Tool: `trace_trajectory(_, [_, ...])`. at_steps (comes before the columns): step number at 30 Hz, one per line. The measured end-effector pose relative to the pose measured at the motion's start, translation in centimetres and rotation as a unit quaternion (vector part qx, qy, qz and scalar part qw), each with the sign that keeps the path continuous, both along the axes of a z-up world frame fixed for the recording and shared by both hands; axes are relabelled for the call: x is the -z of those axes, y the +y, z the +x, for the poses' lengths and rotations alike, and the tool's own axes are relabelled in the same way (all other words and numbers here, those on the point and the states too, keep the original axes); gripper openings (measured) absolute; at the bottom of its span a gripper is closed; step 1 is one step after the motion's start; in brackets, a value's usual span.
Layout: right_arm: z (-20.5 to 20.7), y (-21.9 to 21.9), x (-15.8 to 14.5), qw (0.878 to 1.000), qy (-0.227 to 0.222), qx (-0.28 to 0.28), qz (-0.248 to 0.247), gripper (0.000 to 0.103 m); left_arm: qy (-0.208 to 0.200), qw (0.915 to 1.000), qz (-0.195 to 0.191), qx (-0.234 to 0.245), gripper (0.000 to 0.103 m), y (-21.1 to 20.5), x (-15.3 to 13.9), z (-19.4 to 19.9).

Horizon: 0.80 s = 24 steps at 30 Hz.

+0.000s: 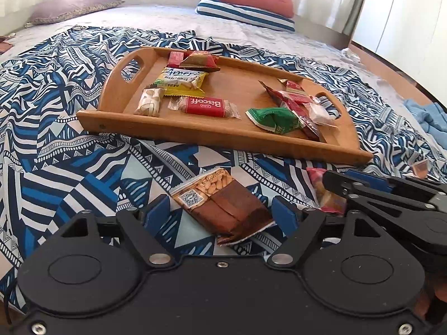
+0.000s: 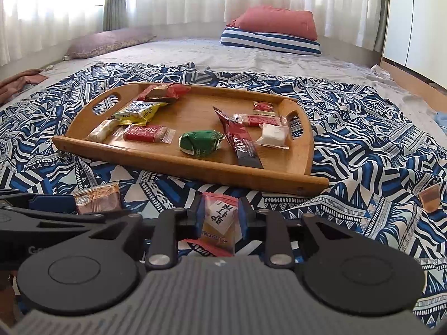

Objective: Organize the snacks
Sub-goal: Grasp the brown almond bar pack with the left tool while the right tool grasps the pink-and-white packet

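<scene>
1. The left gripper (image 1: pixel 220 217) is seen with its blue pads spread wide; a brown peanut packet (image 1: pixel 223 209) lies on the patterned cloth (image 1: pixel 69 167) between them, untouched.
2. The right gripper (image 1: pixel 335 180) is seen at the right, apparently closed on a red packet (image 1: pixel 321 192).
3. Beyond, a wooden tray (image 1: pixel 195 134) holds assorted snacks, a Biscoff biscuit (image 1: pixel 205 106) among them.

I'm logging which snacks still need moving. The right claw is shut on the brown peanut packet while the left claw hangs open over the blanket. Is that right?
One slip: the right claw is shut on the red-and-white snack packet, as the right wrist view shows. The brown peanut packet lies loose on the blanket between the pads of the left claw, which hangs open.
</scene>
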State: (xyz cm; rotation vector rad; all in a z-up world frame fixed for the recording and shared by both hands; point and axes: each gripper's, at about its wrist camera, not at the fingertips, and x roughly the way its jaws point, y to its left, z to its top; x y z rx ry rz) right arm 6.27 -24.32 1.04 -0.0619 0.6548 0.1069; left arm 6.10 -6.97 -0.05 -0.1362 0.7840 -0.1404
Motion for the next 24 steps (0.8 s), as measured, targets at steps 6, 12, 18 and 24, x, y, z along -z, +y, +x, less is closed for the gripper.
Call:
trace_trajectory(6, [0.0, 0.5, 0.4, 1.0, 0.001, -0.005, 0.001, 0.041, -0.018, 0.9997, 0.009, 0.014, 0.034, 0.0, 0.2, 0.1])
trace_trajectory(12, [-0.5, 1.2, 1.4, 1.0, 0.005, -0.016, -0.013, 0.055, -0.011, 0.9995, -0.013, 0.025, 0.026, 1.2, 0.2, 0.0])
trace_trajectory(18, [-0.5, 0.8, 2.0, 1.0, 0.01, -0.006, 0.01, 0.058, -0.019, 0.9991, 0.002, 0.038, 0.026, 1.6, 0.1, -0.6])
trace_trajectory(24, [-0.3, 0.5, 2.2, 1.0, 0.012, 0.003, 0.028, 0.059, -0.024, 0.9991, 0.018, 0.031, 0.042, 1.9, 0.0, -1.2])
